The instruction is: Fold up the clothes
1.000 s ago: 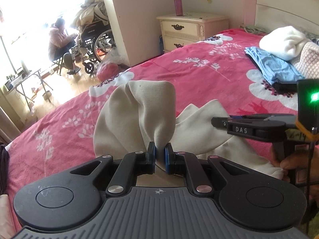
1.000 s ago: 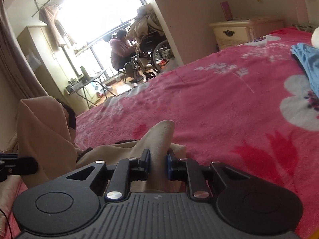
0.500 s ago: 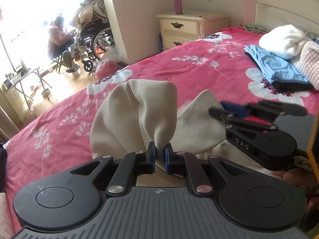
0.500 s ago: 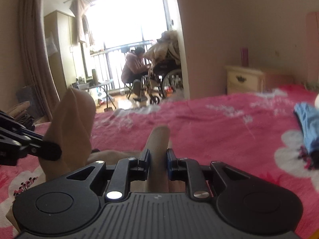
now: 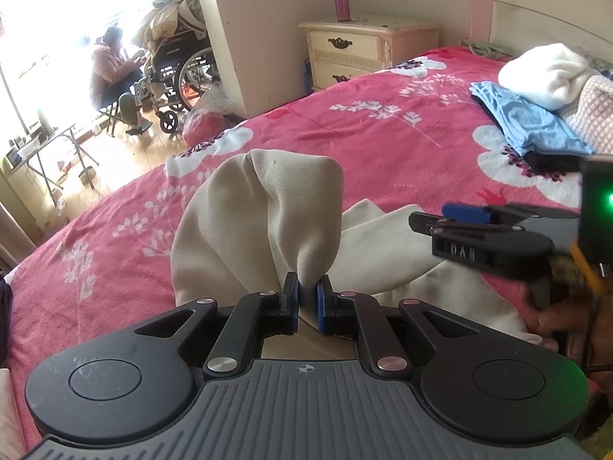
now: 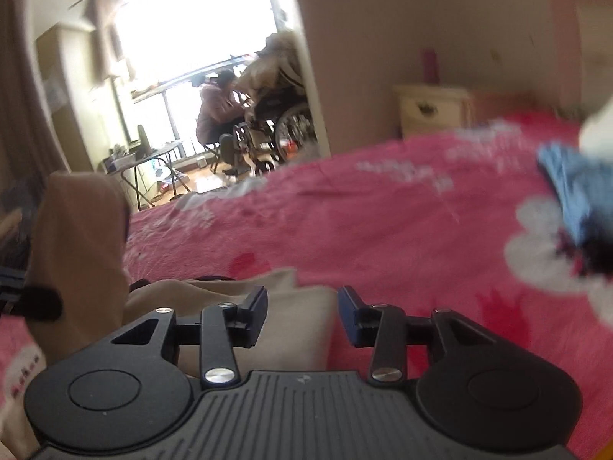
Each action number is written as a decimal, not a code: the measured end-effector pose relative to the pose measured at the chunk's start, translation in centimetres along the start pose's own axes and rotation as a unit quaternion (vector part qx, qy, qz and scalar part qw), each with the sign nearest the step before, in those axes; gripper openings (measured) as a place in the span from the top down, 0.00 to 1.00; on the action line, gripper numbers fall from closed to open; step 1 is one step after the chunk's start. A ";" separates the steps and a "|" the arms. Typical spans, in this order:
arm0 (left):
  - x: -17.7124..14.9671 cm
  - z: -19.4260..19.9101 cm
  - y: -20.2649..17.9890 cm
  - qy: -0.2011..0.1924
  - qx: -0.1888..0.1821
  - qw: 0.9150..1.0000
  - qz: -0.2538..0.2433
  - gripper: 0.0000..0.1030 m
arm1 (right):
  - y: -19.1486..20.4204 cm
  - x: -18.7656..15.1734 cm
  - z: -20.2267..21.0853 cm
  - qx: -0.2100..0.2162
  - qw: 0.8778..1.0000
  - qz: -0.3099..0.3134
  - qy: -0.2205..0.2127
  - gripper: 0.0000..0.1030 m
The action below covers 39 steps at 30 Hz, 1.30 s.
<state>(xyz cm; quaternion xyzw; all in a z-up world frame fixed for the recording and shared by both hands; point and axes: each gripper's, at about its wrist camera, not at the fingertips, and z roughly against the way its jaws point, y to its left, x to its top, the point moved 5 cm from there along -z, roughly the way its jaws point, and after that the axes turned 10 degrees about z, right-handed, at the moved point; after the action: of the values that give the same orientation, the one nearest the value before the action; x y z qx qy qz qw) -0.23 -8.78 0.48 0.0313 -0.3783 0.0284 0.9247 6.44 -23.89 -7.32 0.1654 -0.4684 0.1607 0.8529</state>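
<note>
The left gripper (image 5: pixel 306 301) is pinched tight on a fold of the cream garment (image 5: pixel 264 226), holding it up so the cloth stands in a rounded peak above the pink bedspread (image 5: pixel 383 138). The rest of the garment trails to the right across the bed, one end lying under a hand (image 5: pixel 555 318) wrapped around the other tool's handle.

The right gripper (image 6: pixel 302 306) has its fingers spread wide, with nothing between them; a flat part of the garment lies just below and in front of them. From the left side it shows as a dark body with a blue pad and a green light, hovering over the cloth. The right view is smeared, so whether its fingertips touch the fabric I can't say.

Farther up the bed, near the headboard, sit a folded blue cloth (image 5: pixel 528 122) on something dark, and a white bundle (image 5: pixel 544 73) beside it. A cream nightstand (image 5: pixel 367 50) stands against the wall with a pink cup (image 5: pixel 341 4) on top. Beyond the doorway a person (image 5: pixel 111 76) sits by a wheelchair (image 5: pixel 180 73) in bright window light.
</note>
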 end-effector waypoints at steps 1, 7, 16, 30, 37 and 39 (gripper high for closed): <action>0.0 0.0 0.0 0.001 0.000 1.000 0.000 0.93 | -0.9 -0.2 -0.6 0.007 0.999 -0.028 0.016 0.57; -0.2 -0.1 -0.1 0.003 0.001 1.000 -0.003 0.93 | -1.8 -0.5 0.2 0.103 0.991 -0.086 -0.025 0.64; -0.2 -0.3 -0.2 0.005 0.002 1.000 -0.001 0.93 | -0.5 -1.1 -1.4 0.090 0.996 -0.024 0.015 0.66; 1.1 -0.4 0.5 -0.009 0.006 0.999 0.040 0.93 | -2.9 1.4 -5.4 0.199 0.973 -0.114 -0.024 0.95; 0.9 -0.9 0.1 -0.004 0.001 0.999 0.037 0.93 | -4.3 -0.6 -6.9 0.192 0.969 -0.157 0.018 0.95; 0.9 -1.2 0.1 -0.002 0.001 0.999 0.036 0.93 | -4.2 -0.4 -6.8 0.194 0.968 -0.156 0.019 0.95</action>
<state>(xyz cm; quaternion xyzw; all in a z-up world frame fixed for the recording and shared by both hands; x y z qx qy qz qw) 1.24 -8.59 0.33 0.0189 -0.3807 0.0625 0.9224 13.10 -24.72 -11.64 0.3954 -0.3806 0.1169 0.8277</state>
